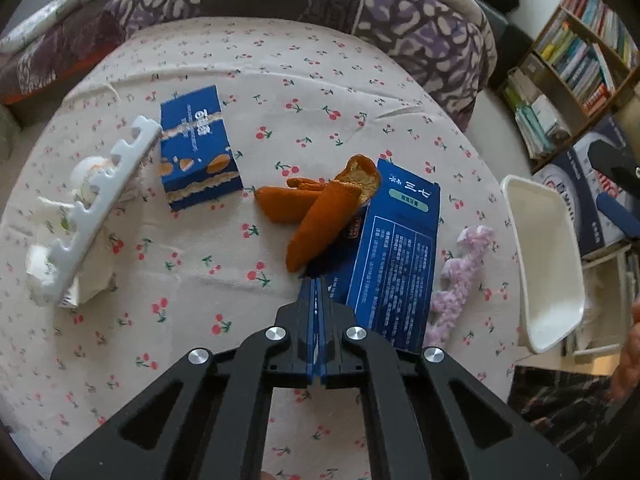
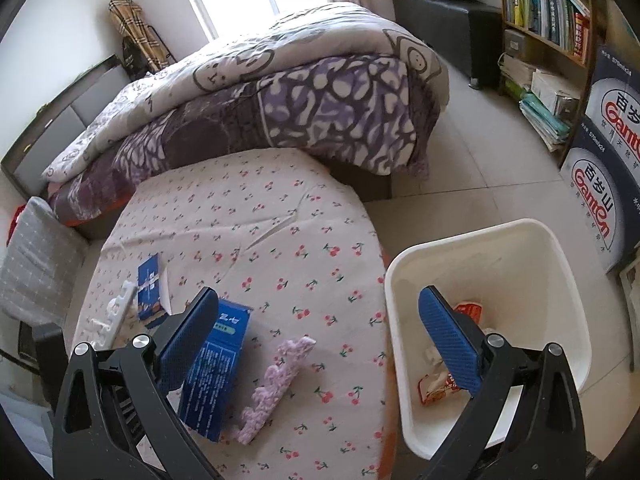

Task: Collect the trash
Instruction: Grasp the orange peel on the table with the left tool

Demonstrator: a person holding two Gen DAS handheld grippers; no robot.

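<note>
On the cherry-print worktop point(image 1: 240, 80), curled orange peel point(image 1: 316, 220) lies against the long blue carton point(image 1: 396, 264) — light, limp, best pinched at its tip. Left hand-held gripper point(image 1: 318, 280) pressed together there, peel apparently not caught; right hand-held gripper point(image 2: 316, 344) spread — beside the carton.

Left gripper point(image 1: 316, 280): points steeply down, black linkage arms spreading toward the near edge of its own view.
Left jaws: pressed together, the blue pads meeting with no gap between them; whether anything is pinched at the tips cannot be told.
Right gripper point(image 2: 320, 344): tilted downward, less steeply than the left.
Right jaws: spread wide, nothing between them, the blue textured pads facing each other across a broad gap.
Right fingers point(image 2: 450, 346): one to the left and one to the right of its view, both angled inward toward their far tips.
Person's hand point(image 1: 630, 352): a sliver at the right edge of the left wrist view, blurred.
</note>
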